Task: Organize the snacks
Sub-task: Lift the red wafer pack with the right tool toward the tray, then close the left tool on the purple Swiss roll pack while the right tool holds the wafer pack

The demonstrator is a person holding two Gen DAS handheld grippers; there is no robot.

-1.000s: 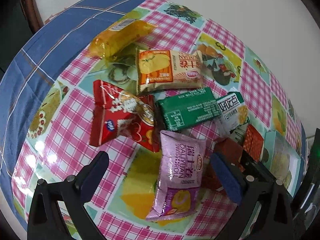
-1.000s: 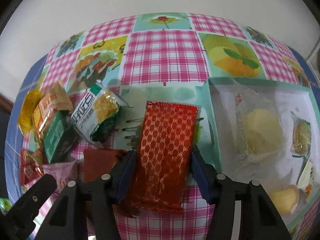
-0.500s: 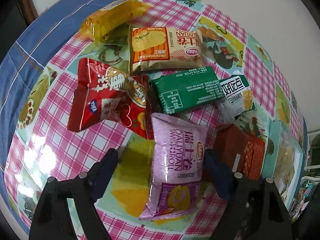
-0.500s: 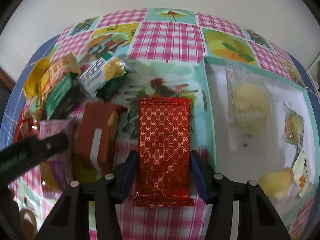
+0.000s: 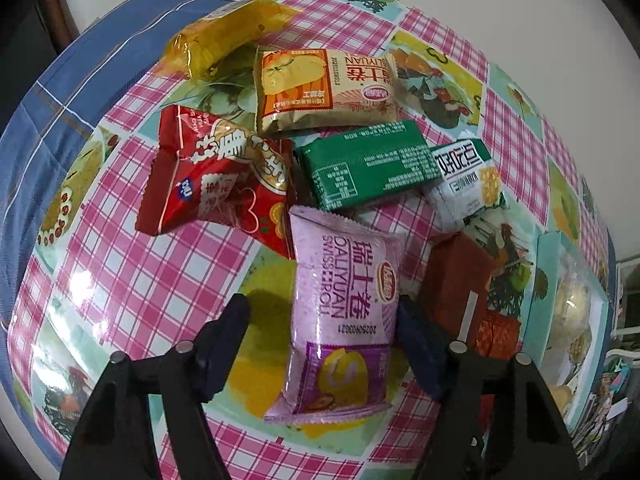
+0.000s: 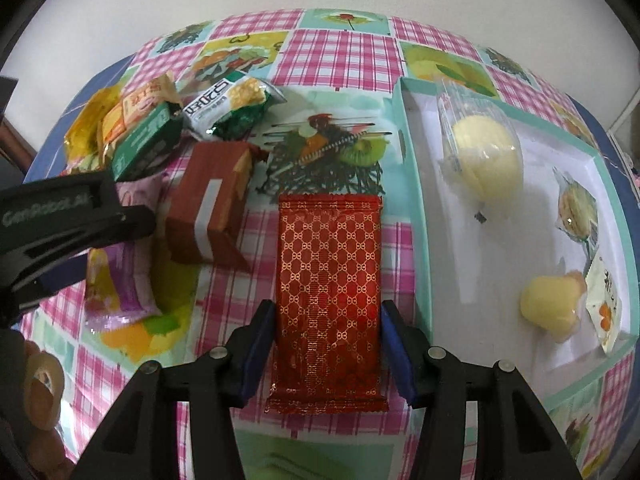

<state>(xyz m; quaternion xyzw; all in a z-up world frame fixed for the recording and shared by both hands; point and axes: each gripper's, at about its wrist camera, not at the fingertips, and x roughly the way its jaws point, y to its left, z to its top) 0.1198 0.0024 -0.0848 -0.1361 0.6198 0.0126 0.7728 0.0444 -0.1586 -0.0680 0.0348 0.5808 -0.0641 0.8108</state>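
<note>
A purple Swiss-roll packet (image 5: 344,264) lies on the checked tablecloth between the fingers of my left gripper (image 5: 320,308). The jaws are closing: the right pad touches the packet's edge, while the left pad stands clear of it. My right gripper (image 6: 326,312) is shut on a red packet with a gold pattern (image 6: 328,264), held above the cloth just left of the teal tray (image 6: 412,200). The tray holds wrapped yellow cakes (image 6: 480,148) and small packets.
A pile of snacks lies beyond the purple packet: a brown box (image 5: 456,276), a green packet (image 5: 368,164), a red bag (image 5: 208,184), an orange packet (image 5: 324,88), a yellow one (image 5: 228,40) and a white-green one (image 5: 468,176). A hand (image 6: 40,380) shows at the lower left.
The left gripper has come closer over the purple packet and its jaws have narrowed around it. The right gripper has drawn back from the pile with the red packet in it.
</note>
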